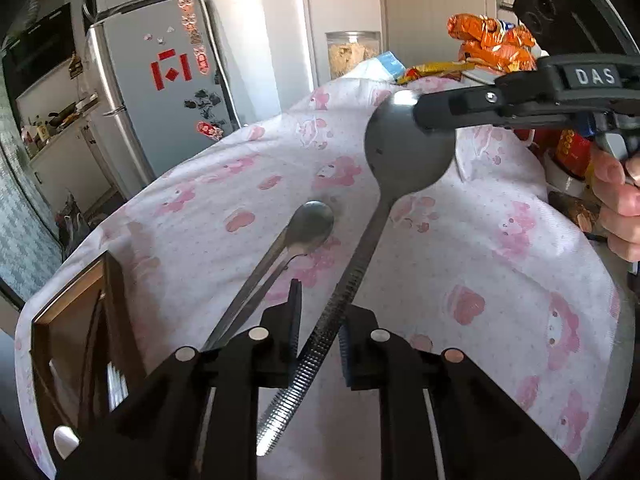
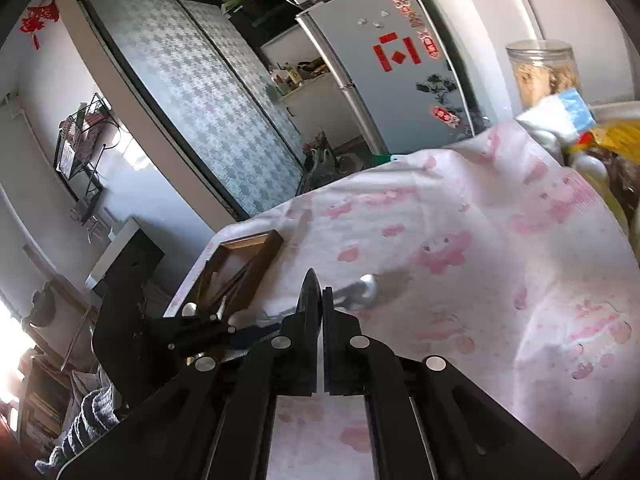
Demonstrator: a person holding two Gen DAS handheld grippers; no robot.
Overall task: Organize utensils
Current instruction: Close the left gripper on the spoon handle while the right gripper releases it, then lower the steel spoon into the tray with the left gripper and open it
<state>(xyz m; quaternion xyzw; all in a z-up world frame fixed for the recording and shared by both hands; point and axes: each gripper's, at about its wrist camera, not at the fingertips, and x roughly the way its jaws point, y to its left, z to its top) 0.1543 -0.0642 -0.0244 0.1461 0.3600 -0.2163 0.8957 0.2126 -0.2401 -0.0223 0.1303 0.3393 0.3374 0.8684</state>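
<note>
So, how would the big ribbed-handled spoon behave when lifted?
Probably stiff: the large spoon looks straight with the right tongs pinching only its bowl. Bowl-heavy, so it may pivot. The ribbed handle likely grips better than the glossy bowl.

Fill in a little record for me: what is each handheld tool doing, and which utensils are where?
left gripper: fingers open, either side of the large spoon's ridged handle
right gripper: fingers shut on the large spoon's bowl
large spoon: held up above the cloth
small spoon: lying on the cloth, untouched
wooden tray: at the table's left edge; contents hard to make out
tablecloth: white with pink prints
</note>
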